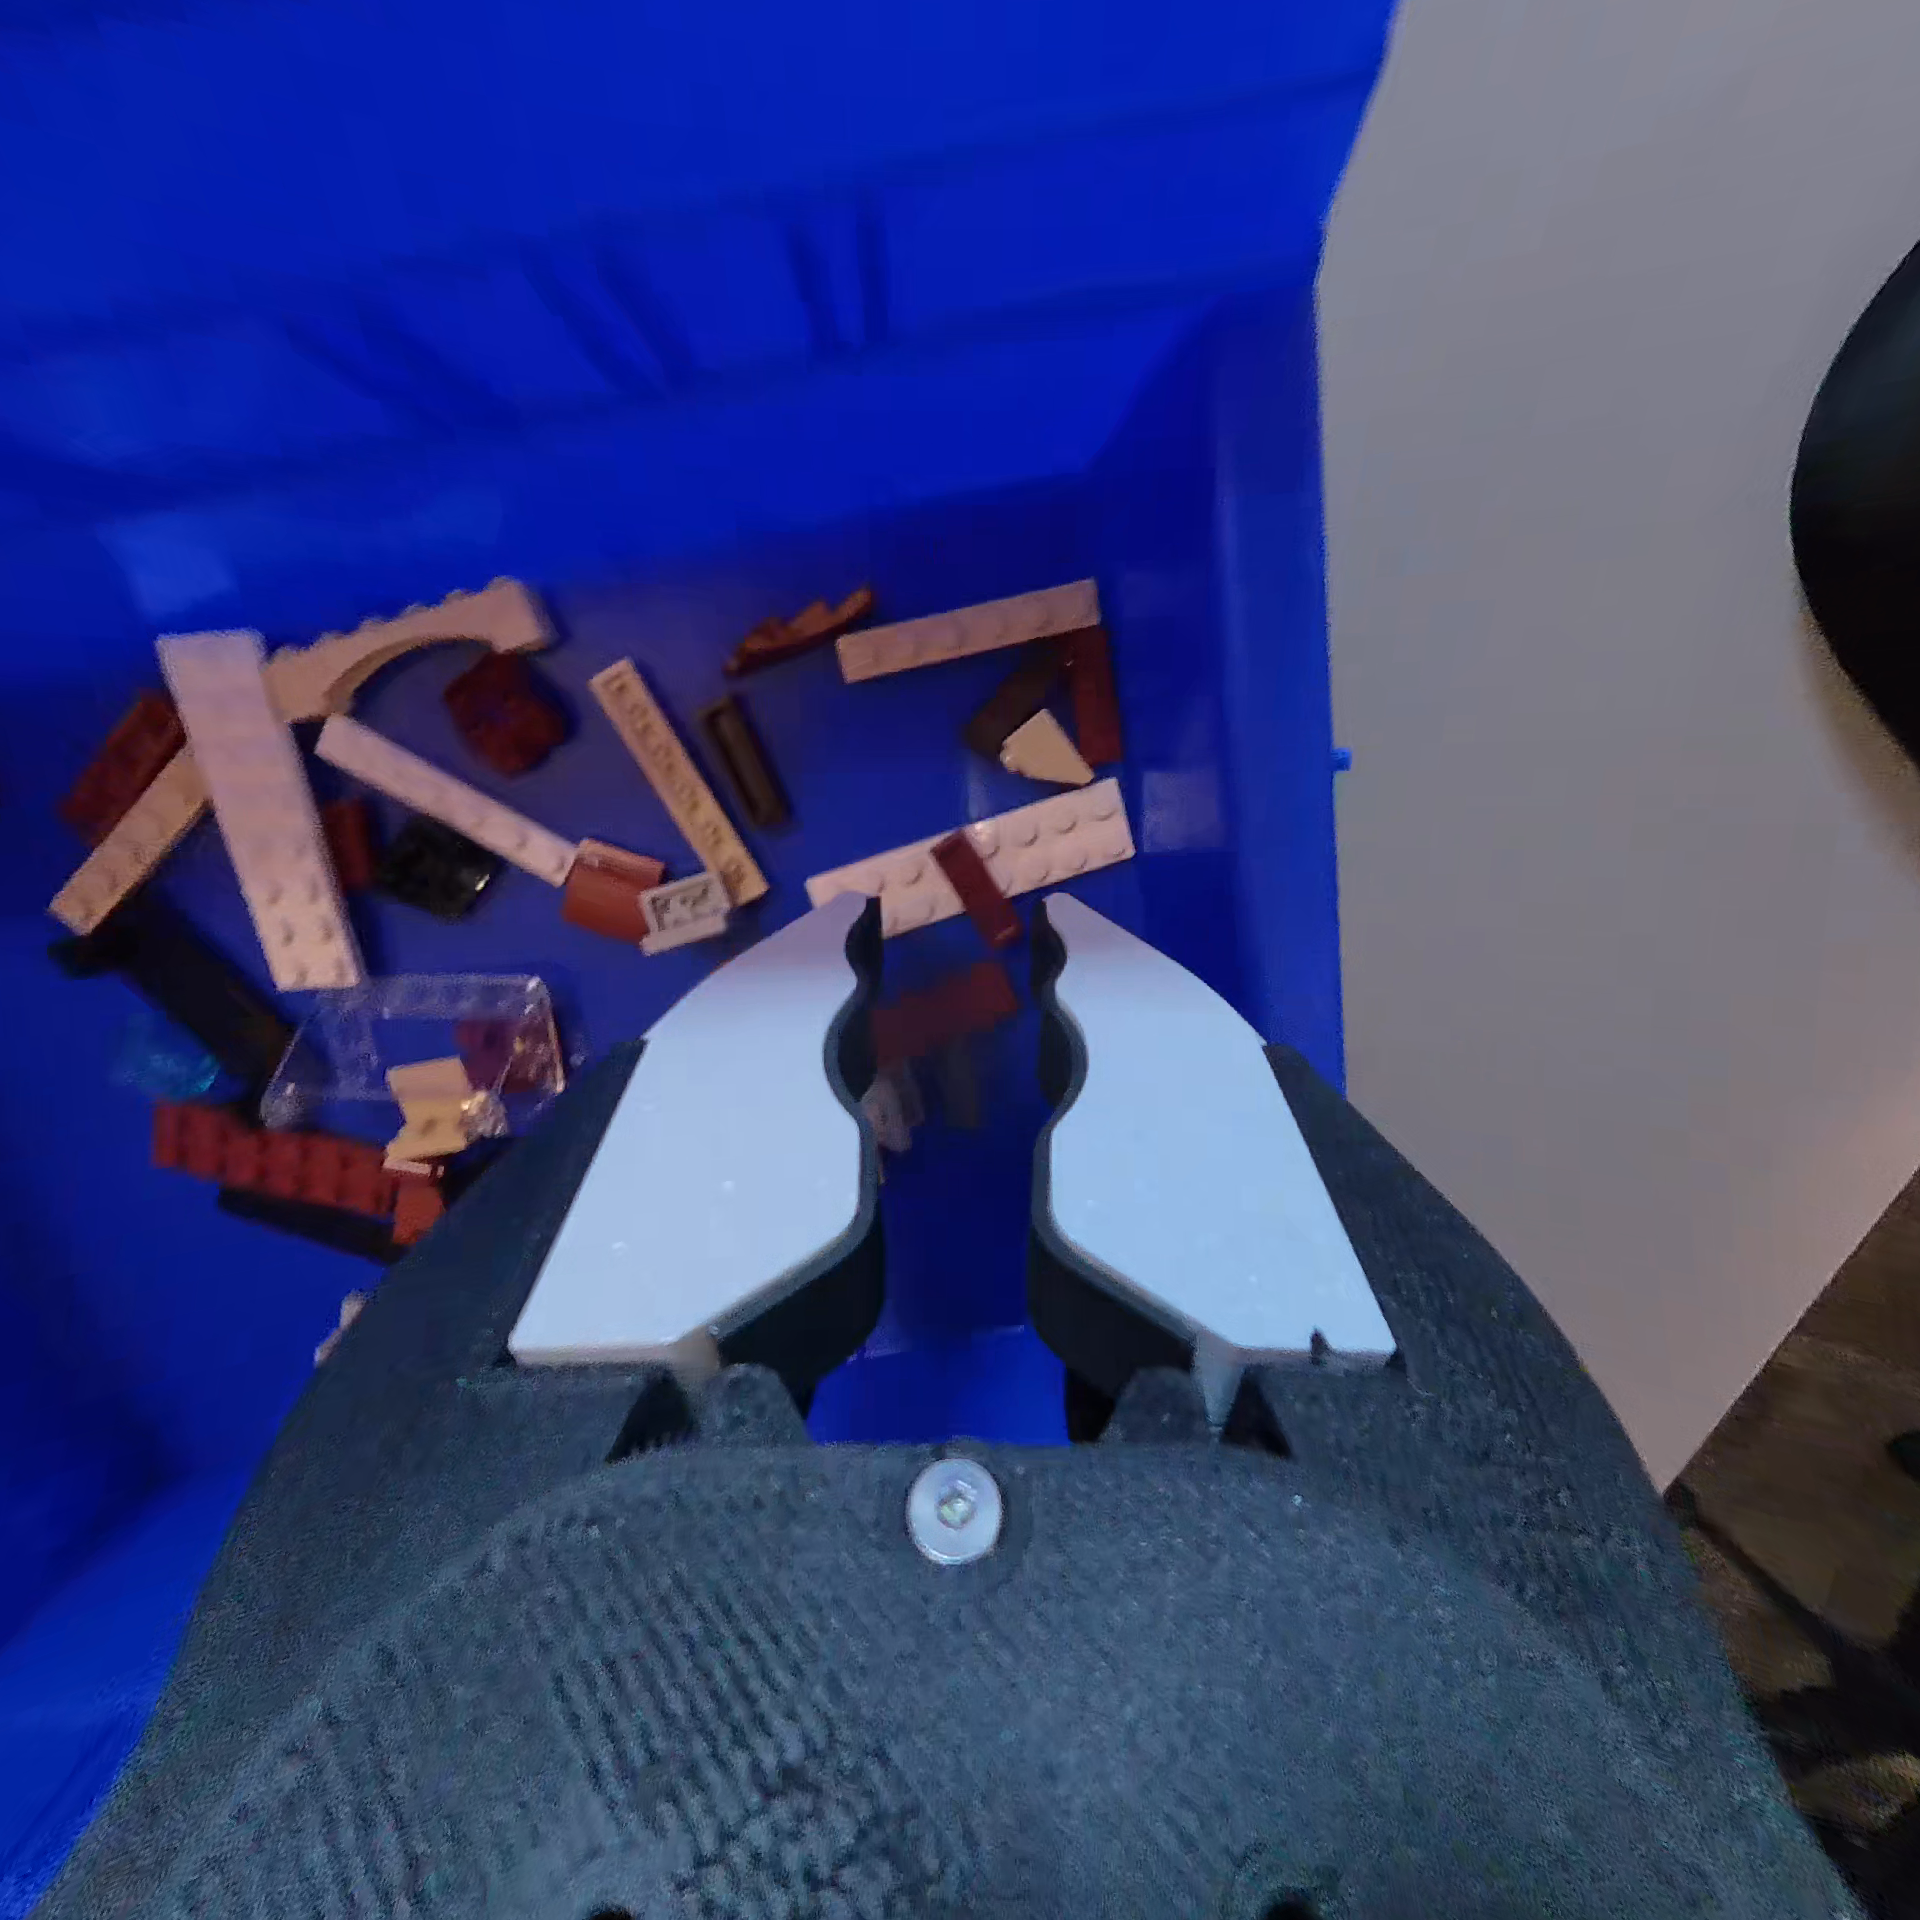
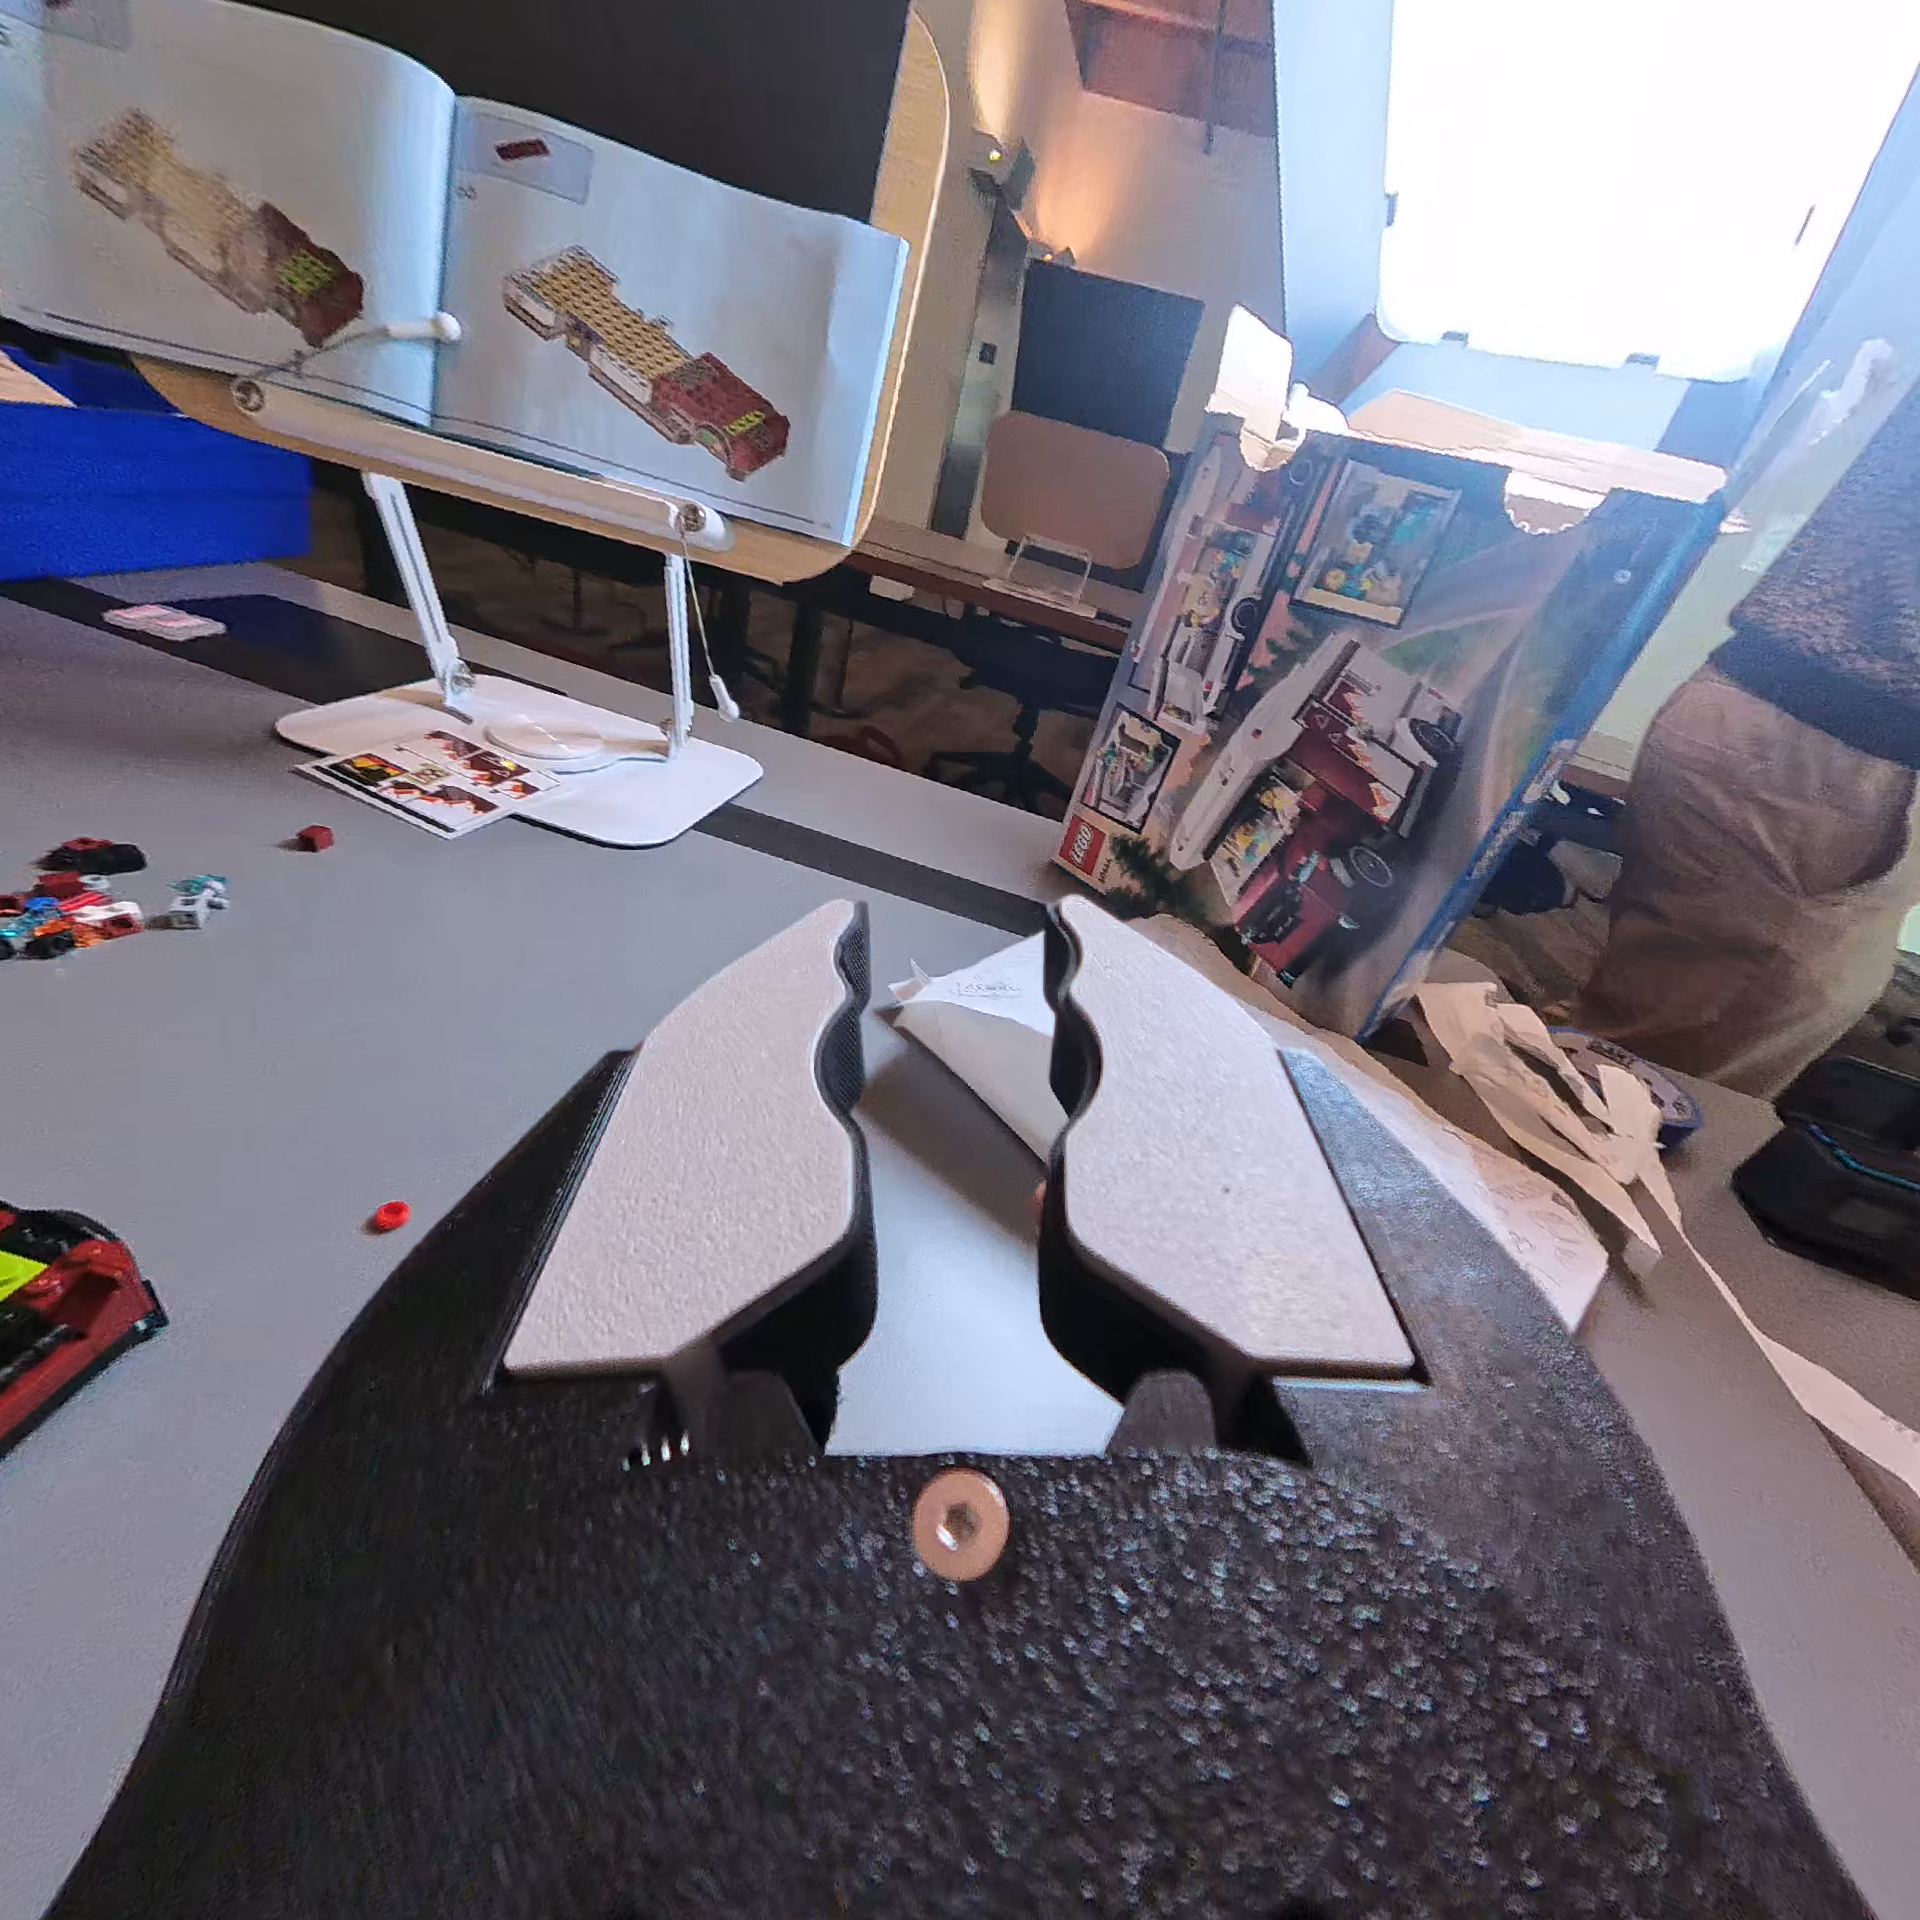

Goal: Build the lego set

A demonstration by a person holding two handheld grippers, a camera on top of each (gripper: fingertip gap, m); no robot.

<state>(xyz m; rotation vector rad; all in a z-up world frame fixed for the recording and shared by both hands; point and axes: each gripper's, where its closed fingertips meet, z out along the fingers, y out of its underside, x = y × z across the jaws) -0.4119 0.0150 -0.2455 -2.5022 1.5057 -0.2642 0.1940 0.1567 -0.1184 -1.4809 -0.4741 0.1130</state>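
Note:
My left gripper (image 1: pixel 956 914) hangs over the near right corner of a blue bin (image 1: pixel 1273 582) that holds several loose bricks. Its jaws stand apart. A dark red stepped brick (image 1: pixel 940 1013) shows in the gap between the fingers, lower down, with blue showing beside it; the pads do not press on it. Just past the fingertips a white studded plate (image 1: pixel 1049 836) lies with a small dark red tile (image 1: pixel 977 888) across it. My right gripper (image 2: pixel 956 920) is open and empty above the grey table (image 2: pixel 416 1039), with a torn white paper bag (image 2: pixel 982 1013) below its tips.
The bin also holds white plates (image 1: pixel 260 810), a white arch (image 1: pixel 405 644) and a clear piece (image 1: pixel 416 1049). On the table stand a booklet on a white stand (image 2: pixel 540 758), a toy box (image 2: pixel 1340 748), small loose parts (image 2: pixel 94 904), a red model (image 2: pixel 52 1309) and paper scraps (image 2: pixel 1538 1081). A person stands at the right (image 2: pixel 1756 852). My right fingertips sit around 65 centimeters from my left ones. Between my right fingertips and the red model (image 2: pixel 52 1309) there is roughly 20 centimeters.

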